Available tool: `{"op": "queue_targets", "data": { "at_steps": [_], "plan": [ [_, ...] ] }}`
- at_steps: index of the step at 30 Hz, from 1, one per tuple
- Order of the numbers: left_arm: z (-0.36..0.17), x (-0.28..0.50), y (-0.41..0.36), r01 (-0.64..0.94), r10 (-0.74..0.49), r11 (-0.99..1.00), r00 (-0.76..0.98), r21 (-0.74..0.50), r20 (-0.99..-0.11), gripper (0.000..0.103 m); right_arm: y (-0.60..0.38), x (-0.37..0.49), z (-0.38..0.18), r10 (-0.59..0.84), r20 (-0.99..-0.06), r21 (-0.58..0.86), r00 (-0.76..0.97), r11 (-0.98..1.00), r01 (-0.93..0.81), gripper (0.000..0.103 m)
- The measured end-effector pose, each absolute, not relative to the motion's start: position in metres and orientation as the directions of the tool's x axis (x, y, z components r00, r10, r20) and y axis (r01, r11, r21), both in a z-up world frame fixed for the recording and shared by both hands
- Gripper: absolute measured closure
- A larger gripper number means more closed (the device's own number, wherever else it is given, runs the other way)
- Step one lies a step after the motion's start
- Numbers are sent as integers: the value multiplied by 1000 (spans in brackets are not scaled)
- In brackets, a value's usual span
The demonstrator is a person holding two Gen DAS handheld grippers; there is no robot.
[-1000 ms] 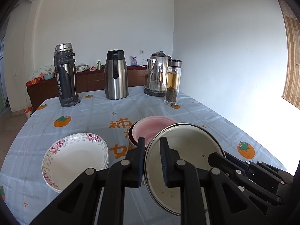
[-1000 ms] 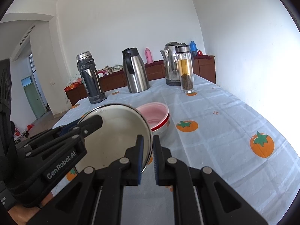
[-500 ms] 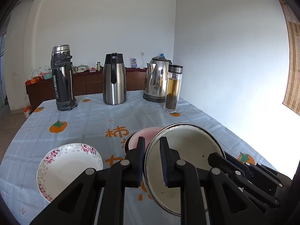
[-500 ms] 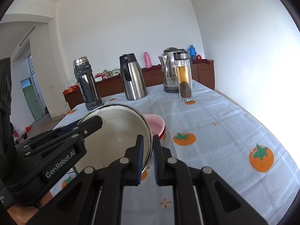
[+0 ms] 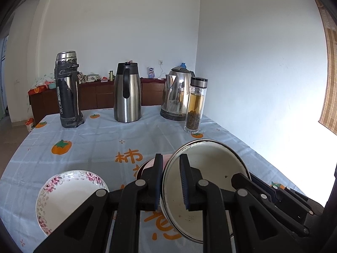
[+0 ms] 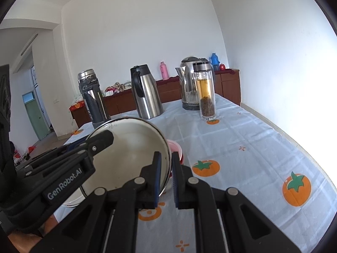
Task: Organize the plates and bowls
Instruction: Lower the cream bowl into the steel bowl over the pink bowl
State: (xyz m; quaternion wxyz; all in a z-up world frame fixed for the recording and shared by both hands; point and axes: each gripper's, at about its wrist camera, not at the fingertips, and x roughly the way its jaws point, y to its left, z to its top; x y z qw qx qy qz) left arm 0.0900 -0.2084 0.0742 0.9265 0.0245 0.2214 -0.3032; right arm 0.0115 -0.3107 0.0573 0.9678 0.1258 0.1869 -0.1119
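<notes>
Both hand-held grippers, left (image 5: 171, 181) and right (image 6: 165, 177), have drawn back and lifted slightly, each pinching the enamel bowl's (image 5: 207, 181) rim; it hangs lower centre of the frame above the pink bowl (image 6: 175, 147), floral plates (image 5: 67, 198) lower left, likely heading to stack.

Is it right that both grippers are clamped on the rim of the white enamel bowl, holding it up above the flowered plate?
Not quite. Both the left gripper and right gripper do clamp the white enamel bowl by its rim, but it hangs above the pink bowl; the left wrist view shows the flowered plate off to the side.
</notes>
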Motion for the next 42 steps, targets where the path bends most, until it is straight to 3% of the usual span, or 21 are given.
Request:
{"op": "queue_targets", "data": {
  "at_steps": [42],
  "plan": [
    [52, 147, -234, 531, -518, 838, 700, -127, -492, 84, -331, 65, 45, -203, -424, 179, 883, 936, 302, 93]
  ]
}}
